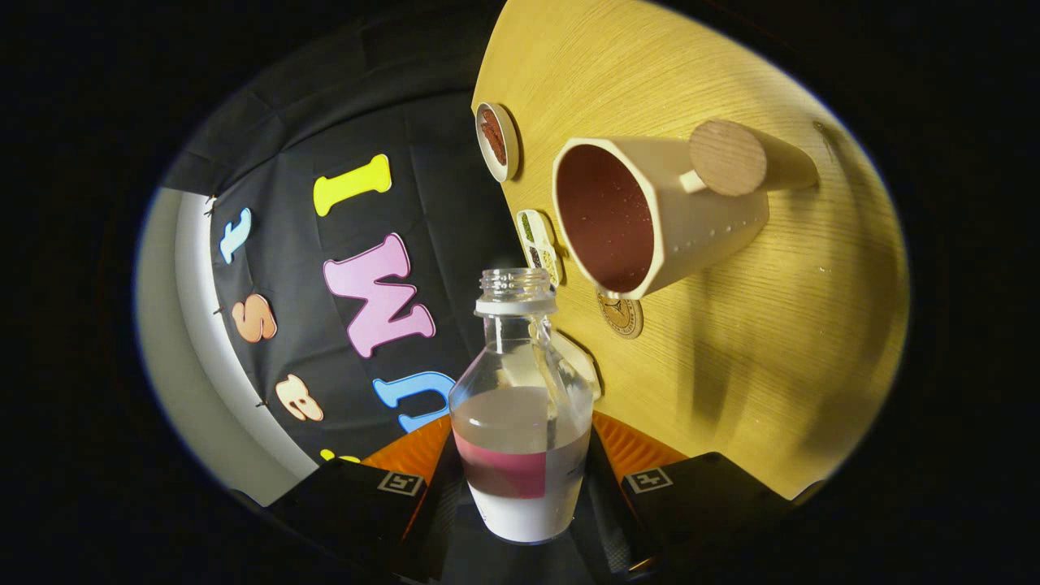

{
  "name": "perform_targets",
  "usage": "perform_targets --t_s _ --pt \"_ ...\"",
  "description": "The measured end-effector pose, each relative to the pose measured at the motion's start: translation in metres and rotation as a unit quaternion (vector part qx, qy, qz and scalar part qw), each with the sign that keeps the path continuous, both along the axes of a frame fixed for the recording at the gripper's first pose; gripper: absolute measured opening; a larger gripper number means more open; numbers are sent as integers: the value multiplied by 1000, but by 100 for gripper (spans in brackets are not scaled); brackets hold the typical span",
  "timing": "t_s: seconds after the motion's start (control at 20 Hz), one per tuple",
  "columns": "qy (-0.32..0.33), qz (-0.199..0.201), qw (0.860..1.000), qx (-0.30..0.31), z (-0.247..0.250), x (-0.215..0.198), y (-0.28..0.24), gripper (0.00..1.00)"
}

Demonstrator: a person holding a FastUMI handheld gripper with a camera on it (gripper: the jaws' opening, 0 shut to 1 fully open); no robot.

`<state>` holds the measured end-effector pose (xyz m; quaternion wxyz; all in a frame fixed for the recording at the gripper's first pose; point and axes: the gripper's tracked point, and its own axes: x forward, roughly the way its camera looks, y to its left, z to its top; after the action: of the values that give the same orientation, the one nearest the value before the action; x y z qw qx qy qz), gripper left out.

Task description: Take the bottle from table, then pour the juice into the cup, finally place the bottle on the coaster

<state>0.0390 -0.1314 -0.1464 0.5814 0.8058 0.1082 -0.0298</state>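
Bottle (pixel 520 406): clear, uncapped, part-filled with pale liquid, clamped between both fingers of the gripper (pixel 524 487). Cup (pixel 650 215): cream, round wooden handle, stood on the wooden table (pixel 772 341) beyond the bottle mouth. Coaster (pixel 621 314): seen at the cup's base

My claw (pixel 524 487) is rolled hard onto its side, so the tabletop (pixel 731 341) stands like a wall to the right of it. Both fingers (pixel 382 496) are closed in from either side and press on the lower body of the bottle (pixel 520 406), which sits squarely between them. The bottle's open neck points straight ahead, away from my fingers.
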Motion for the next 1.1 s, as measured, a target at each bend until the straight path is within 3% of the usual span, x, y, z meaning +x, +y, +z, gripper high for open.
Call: perform_targets --t_s 1.1 --pt "5 0 995 96 27 7 3 75"
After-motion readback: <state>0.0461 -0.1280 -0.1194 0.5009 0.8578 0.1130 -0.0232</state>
